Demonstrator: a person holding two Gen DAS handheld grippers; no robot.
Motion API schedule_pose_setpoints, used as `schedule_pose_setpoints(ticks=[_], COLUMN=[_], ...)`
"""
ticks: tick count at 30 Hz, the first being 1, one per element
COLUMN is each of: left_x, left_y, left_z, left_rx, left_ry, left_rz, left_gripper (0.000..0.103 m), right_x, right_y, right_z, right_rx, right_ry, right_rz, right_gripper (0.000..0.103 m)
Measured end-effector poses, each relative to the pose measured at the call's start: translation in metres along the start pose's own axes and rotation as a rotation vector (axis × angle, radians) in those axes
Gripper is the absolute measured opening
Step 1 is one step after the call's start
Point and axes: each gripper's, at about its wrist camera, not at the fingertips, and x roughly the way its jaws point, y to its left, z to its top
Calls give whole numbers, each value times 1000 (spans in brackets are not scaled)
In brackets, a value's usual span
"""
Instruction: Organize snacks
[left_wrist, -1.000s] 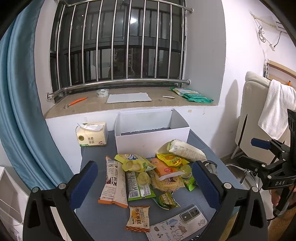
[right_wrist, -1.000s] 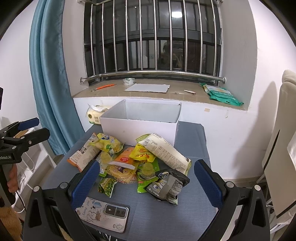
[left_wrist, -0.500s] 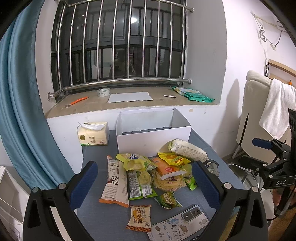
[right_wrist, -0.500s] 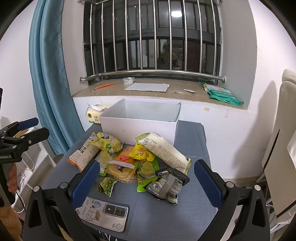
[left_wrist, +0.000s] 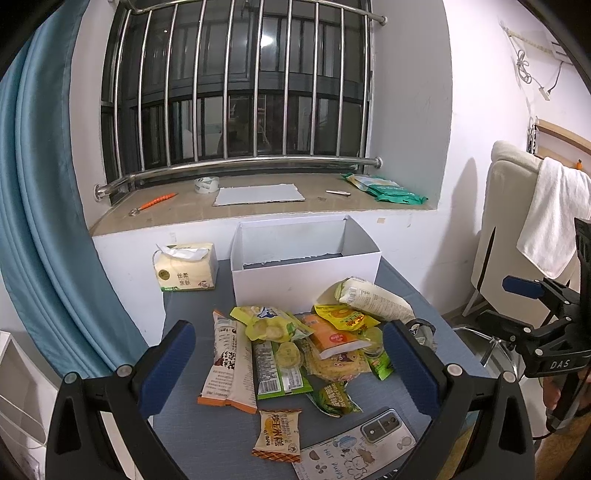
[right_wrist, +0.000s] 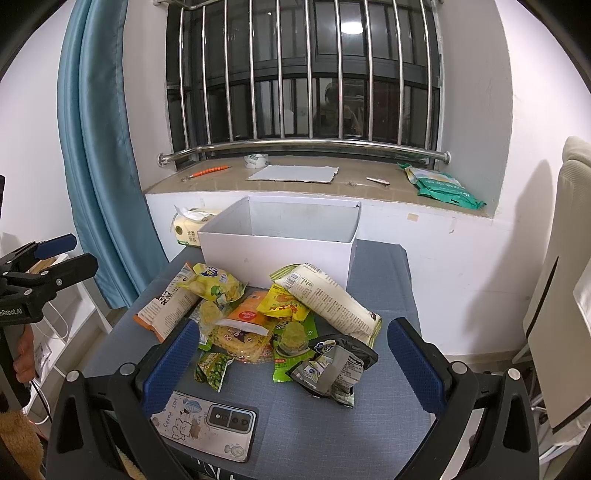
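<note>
A pile of snack packets (left_wrist: 306, 339) lies on the blue-grey table, in front of an open white box (left_wrist: 303, 258) that looks empty. The pile (right_wrist: 266, 317) and the box (right_wrist: 277, 240) also show in the right wrist view. A small orange packet (left_wrist: 277, 435) lies apart at the front. A crumpled black-and-grey packet (right_wrist: 332, 365) lies at the pile's right. My left gripper (left_wrist: 288, 365) is open and empty, above the near side of the pile. My right gripper (right_wrist: 291, 365) is open and empty too, above the table's front.
A phone (right_wrist: 207, 424) in a cartoon case lies at the table's front edge. A tissue pack (left_wrist: 184, 267) stands left of the box. The windowsill (left_wrist: 258, 206) behind holds paper, tape and green packets. A blue curtain (left_wrist: 37, 221) hangs left; a chair with a towel (left_wrist: 546, 221) stands right.
Both views have shifted only slightly; the left gripper has edged a little towards the pile. Nothing on the table has moved.
</note>
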Motion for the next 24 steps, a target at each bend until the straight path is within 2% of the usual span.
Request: schedule_pose_setpoints(ticks=[24], left_x=[0], left_y=[-1], left_z=[-1], left_rx=[1], left_ry=[3], left_rz=[6], left_gripper=[103], right_x=[-1], right_y=[-2], right_z=[-1], right_rx=[2], right_ry=[-2], right_rz=[1], right_gripper=[103])
